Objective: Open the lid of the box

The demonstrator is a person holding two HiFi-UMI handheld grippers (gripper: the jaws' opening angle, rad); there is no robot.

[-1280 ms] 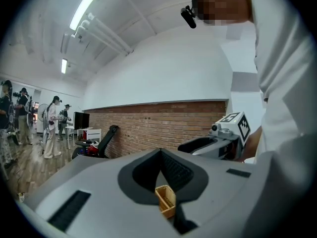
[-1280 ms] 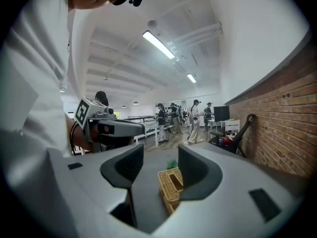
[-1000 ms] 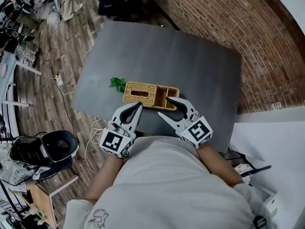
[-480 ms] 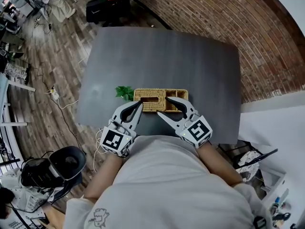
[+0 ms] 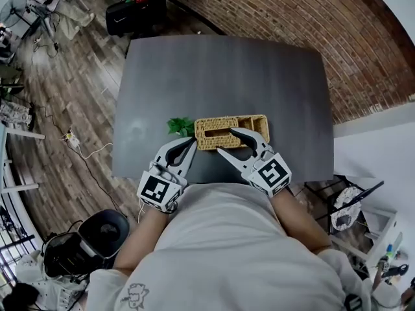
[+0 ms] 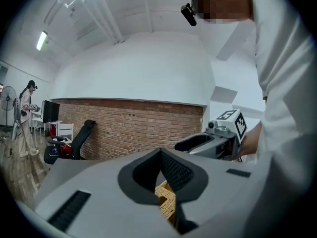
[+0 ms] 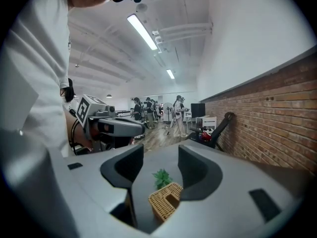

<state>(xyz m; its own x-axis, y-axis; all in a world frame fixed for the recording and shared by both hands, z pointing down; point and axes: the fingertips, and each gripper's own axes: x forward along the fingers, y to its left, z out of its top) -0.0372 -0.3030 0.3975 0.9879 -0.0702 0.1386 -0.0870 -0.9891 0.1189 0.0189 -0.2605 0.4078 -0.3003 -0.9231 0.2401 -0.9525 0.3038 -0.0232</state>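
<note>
Steep downward look from the head camera onto a dark grey table [image 5: 220, 70]. Near the table's 6 o'clock edge, a long woven tan box [image 5: 243, 123], lying flat with its long side running from 9 to 3 o'clock. Slotted woven lid [image 5: 209, 123] over most of the top, lying flat and closed; small open compartments at the 3 o'clock end. Just beside the box's 9 o'clock end, a small green plant sprig [image 5: 179, 126].

At the box's 7 o'clock, the left gripper [image 5: 191, 141], pointing toward 1 o'clock, claw pressed together at the tips with nothing pinched. A corner of the box glimpsed below the closed jaws in the left gripper view.

At the box's 6 o'clock, the right gripper [image 5: 225, 141], pointing toward 11 o'clock, claw spread wide and empty. One tip overlapping the box's near edge from above, contact impossible to judge. In the right gripper view, box and sprig framed ahead of the parted jaws, not between the pads.

Red brick wall [image 5: 292, 18] at the table's 1 o'clock, wooden floor [image 5: 71, 76] at its 9 o'clock. White-shirted torso [image 5: 227, 251] filling the 6 o'clock of the head view.
</note>
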